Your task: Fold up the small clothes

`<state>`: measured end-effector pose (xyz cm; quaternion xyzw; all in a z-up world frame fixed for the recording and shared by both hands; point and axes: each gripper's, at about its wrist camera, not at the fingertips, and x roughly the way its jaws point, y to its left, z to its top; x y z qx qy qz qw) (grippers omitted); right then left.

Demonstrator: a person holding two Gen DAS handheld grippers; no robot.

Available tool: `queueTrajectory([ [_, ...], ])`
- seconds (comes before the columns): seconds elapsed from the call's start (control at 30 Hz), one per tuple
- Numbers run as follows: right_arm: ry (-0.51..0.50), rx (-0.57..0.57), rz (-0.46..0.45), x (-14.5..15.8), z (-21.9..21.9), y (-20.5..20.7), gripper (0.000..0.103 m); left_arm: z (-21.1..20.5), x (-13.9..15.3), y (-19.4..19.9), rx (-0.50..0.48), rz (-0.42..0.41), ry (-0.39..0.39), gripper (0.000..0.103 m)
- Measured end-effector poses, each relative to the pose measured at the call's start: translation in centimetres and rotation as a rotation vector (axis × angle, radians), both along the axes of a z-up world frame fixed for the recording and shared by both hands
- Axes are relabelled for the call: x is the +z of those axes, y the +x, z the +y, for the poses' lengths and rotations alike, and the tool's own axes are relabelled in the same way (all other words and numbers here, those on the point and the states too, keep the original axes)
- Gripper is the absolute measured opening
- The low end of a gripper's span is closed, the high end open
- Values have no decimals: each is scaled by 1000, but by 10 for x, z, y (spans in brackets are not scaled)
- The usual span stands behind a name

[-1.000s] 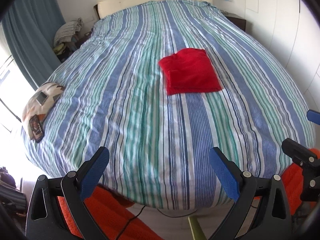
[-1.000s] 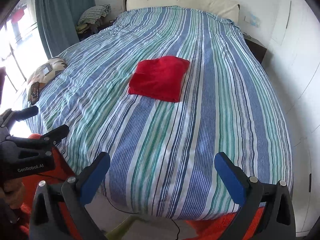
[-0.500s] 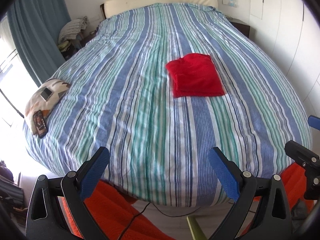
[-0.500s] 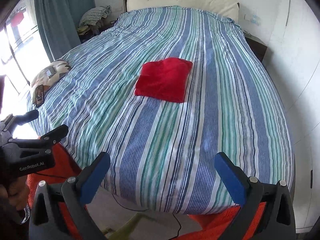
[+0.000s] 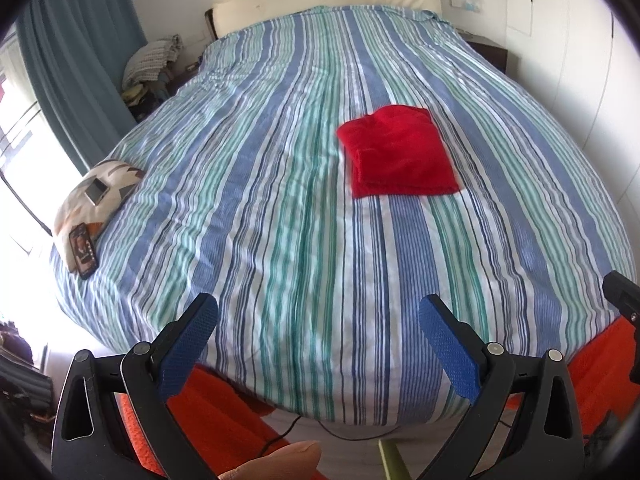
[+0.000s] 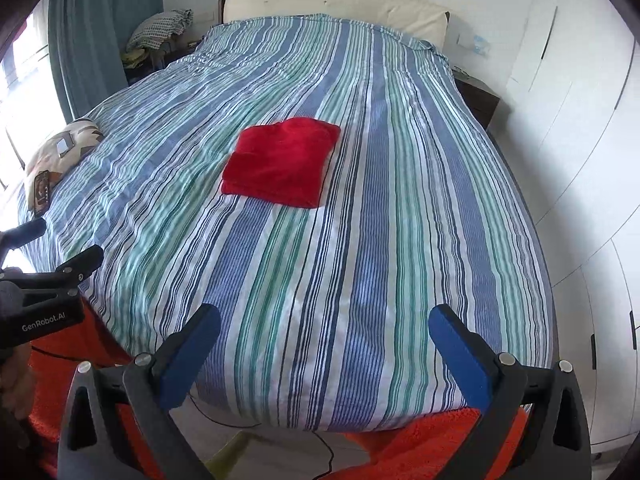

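Note:
A red garment [image 5: 400, 152] lies folded into a flat rectangle on the striped bedspread [image 5: 280, 208], right of the bed's middle; it also shows in the right wrist view [image 6: 282, 162]. My left gripper [image 5: 318, 304] is open and empty, held back over the foot of the bed, far from the garment. My right gripper [image 6: 324, 312] is open and empty too, also over the foot of the bed. The left gripper's body [image 6: 44, 280] shows at the left edge of the right wrist view.
A patterned pillow [image 5: 96, 196] with a phone [image 5: 83, 249] on it lies at the bed's left edge. An orange rug [image 6: 420, 440] covers the floor at the bed's foot. Curtains [image 5: 72, 68] hang left; white wardrobes [image 6: 580, 120] stand right.
Both grippers have drawn back and risen from the bed, so the red garment looks farther away. The garment has not moved. Both grippers stay open.

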<state>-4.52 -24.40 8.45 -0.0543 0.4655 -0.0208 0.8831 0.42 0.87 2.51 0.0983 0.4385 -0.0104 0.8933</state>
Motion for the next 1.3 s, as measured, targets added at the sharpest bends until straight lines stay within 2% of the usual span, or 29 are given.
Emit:
queueTrajectory([
  [1.03,-20,-17,-22,6,-2,-2,102,-9,16,-2,-45,-2,-36,103],
  [1.3,10,-13,-21,9,-5,-2,102,-10,19,-3,-48,3,-54,103],
])
